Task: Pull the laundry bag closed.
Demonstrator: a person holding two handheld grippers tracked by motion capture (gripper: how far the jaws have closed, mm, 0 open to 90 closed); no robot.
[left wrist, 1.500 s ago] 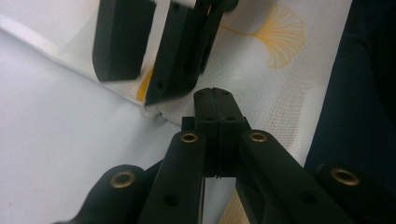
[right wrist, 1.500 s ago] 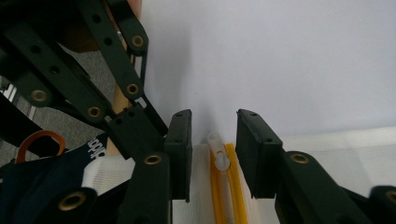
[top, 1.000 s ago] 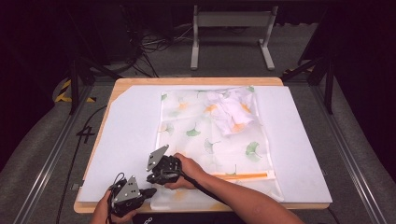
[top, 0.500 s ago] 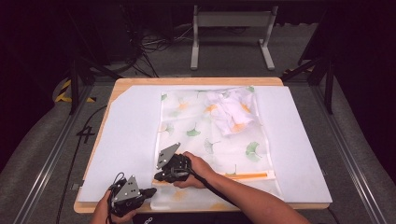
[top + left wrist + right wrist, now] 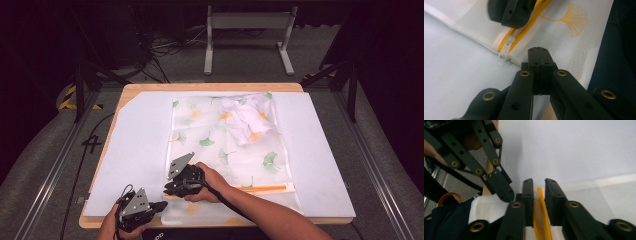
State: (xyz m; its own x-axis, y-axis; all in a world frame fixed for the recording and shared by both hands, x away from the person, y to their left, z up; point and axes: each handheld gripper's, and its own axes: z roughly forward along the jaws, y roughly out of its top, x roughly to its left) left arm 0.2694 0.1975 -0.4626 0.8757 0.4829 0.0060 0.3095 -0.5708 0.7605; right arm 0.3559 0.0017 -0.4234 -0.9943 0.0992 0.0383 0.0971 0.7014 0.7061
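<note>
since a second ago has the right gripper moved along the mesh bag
Yes. In the high view the right gripper has slid rightward along the mesh bag, nearer the orange zipper; its jaws have just been opening, zipper between them.

Left gripper (image 5: pixel 156 206) low at near-left table corner, jaws pressed shut together. Right gripper (image 5: pixel 170 189) just beyond it, near front edge, forearm reaching in diagonally; jaws just opening, slightly parted.

Dark room, grey floor (image 5: pixel 45 150), perhaps carpeted
</note>
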